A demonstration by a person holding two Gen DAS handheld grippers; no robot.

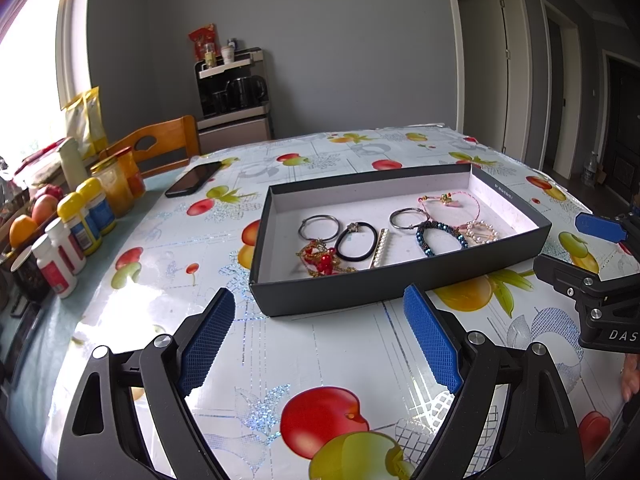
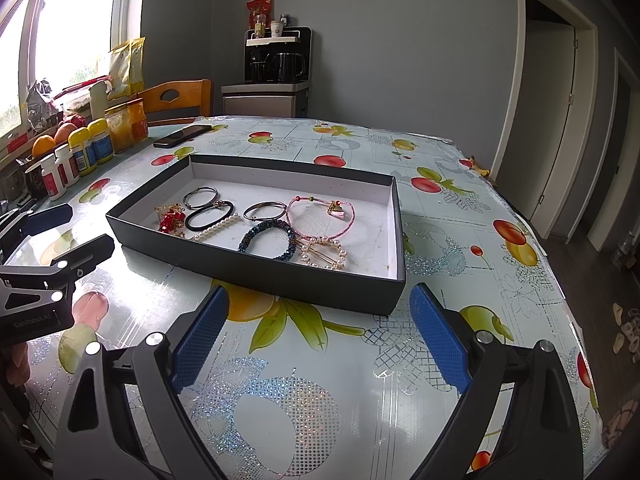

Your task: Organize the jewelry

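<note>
A shallow black box with a white inside [image 1: 400, 280] [image 2: 256, 276] sits on the fruit-print table. In it lie several pieces: two silver hoops [image 1: 319, 227] [image 2: 267, 211], a black hair tie [image 1: 356, 241] [image 2: 209, 214], a red bead and gold chain piece [image 1: 320, 260] [image 2: 170, 216], a pearl bar clip [image 1: 380, 247] [image 2: 216, 229], a dark blue bead bracelet [image 1: 438, 236] [image 2: 267, 237], a pink cord bracelet [image 1: 452, 202] [image 2: 320, 216] and a pearl ring clip [image 1: 482, 232] [image 2: 325, 254]. My left gripper [image 1: 320, 336] is open and empty, just short of the box. My right gripper [image 2: 318, 332] is open and empty, near the box's front edge.
A black phone [image 1: 193, 179] [image 2: 182, 136] lies beyond the box. Bottles, jars [image 1: 80, 224] [image 2: 86, 152] and fruit [image 1: 24, 228] line the left edge. A wooden chair [image 1: 160, 148] stands behind the table. The table's right edge drops to the floor [image 2: 580, 320].
</note>
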